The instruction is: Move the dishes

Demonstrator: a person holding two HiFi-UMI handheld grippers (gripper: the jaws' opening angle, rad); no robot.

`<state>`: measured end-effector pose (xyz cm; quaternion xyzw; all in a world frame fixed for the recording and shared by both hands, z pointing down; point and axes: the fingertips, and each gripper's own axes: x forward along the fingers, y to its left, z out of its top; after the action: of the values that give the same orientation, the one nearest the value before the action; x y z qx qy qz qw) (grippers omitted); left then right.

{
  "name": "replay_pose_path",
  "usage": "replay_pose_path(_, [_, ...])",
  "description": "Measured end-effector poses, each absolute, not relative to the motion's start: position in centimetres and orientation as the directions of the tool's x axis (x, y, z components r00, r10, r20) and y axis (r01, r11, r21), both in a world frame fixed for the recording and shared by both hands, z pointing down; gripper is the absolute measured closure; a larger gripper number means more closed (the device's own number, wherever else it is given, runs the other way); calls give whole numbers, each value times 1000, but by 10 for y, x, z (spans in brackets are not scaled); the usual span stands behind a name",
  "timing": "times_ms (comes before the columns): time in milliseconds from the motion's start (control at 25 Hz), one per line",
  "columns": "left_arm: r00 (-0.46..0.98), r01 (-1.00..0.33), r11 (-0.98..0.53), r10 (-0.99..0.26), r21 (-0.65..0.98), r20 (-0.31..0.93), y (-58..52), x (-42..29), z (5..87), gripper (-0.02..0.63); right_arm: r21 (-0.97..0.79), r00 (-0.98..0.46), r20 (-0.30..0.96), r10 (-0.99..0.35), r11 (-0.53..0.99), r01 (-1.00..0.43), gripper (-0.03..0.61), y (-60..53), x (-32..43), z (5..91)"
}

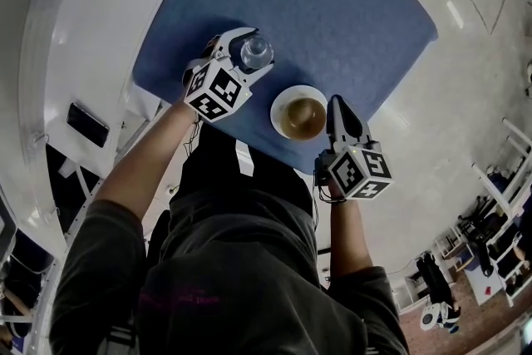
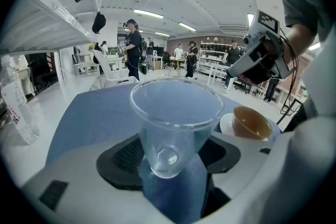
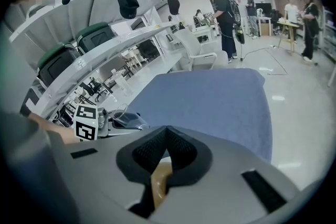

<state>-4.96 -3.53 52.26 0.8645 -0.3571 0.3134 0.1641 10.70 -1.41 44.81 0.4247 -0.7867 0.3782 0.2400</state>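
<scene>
A clear glass cup [image 1: 256, 52] stands upright between the jaws of my left gripper [image 1: 249, 56], which is shut on its lower wall [image 2: 170, 139] just above the blue table mat [image 1: 324, 4]. To its right a brown cup [image 1: 303, 117] sits on a white saucer [image 1: 278, 107] near the mat's front edge. My right gripper [image 1: 336, 110] is shut on the brown cup's right rim [image 3: 159, 186]; the pads [image 3: 181, 157] pinch the wall. From the left gripper view the brown cup [image 2: 252, 122] and saucer [image 2: 226, 124] lie close on the right.
White shelving [image 1: 50, 29] runs along the left of the table, with a dark flat device [image 1: 87, 125] on it. A plastic bottle [image 2: 16, 107] stands on that shelf. Beyond the table are a white chair [image 3: 197, 52] and several people. Pale floor [image 1: 465, 96] lies right.
</scene>
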Motion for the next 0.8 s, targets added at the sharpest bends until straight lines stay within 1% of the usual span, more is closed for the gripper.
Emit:
replay_pose_path(280, [547,-715,-697,-513,51,662,-28,-54,514,290,-384,-515,685,-516,345,-856,575,-12,110,439])
replay_pose_path(520, [526,-729,-683,-510,51,681,-12,-68,508,288,-386,-517,666,-538,346,-855,575,-9,112,428])
replay_pose_path(800, [492,-767,-641,-561,26,665,1,-88,477,290,-387,-521,635,-571,349,-853,575,-7,117,413])
